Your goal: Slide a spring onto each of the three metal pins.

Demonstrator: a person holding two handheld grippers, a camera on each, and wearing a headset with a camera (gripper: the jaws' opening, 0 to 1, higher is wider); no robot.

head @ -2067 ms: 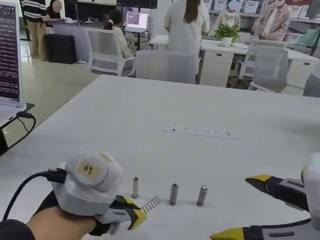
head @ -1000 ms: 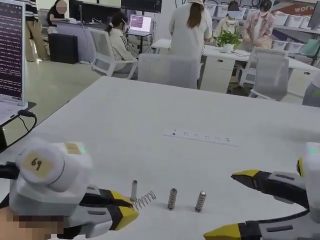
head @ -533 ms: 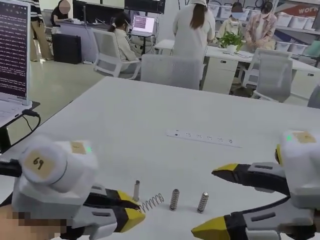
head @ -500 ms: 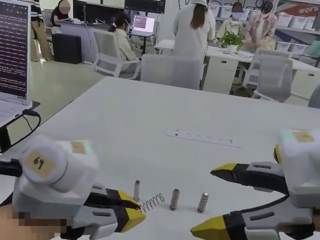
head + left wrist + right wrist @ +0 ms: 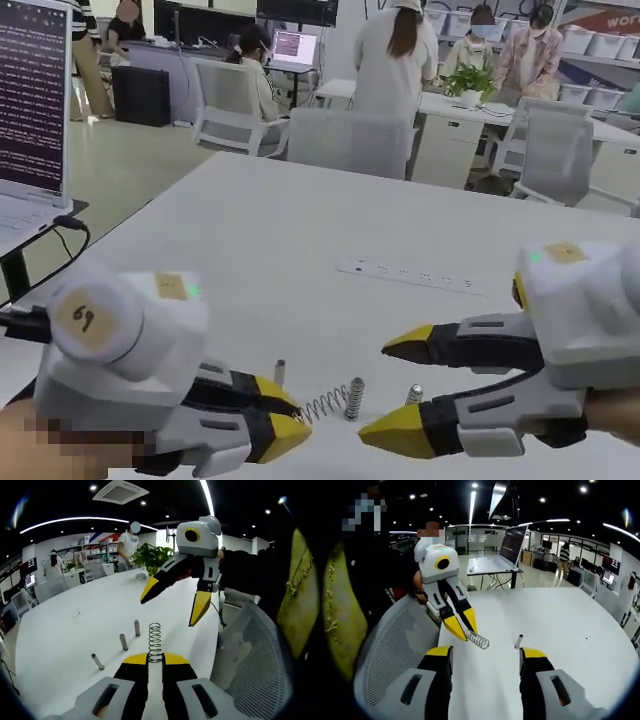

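Note:
My left gripper is shut on one end of a loose spring, which sticks out forward from its yellow tips. On the white table stand three short metal pins. The left pin is bare. The middle pin and the right pin each carry a spring. My right gripper stands open just right of the held spring, over the right pin. In the right gripper view the spring hangs from the left gripper, beside the bare pin.
A white power strip lies flat on the table beyond the pins. A laptop stands off the table's left side. Chairs and several people are behind the far edge.
My right gripper has moved left and in, close to the held spring and the pins. The left gripper has kept its hold on the spring.

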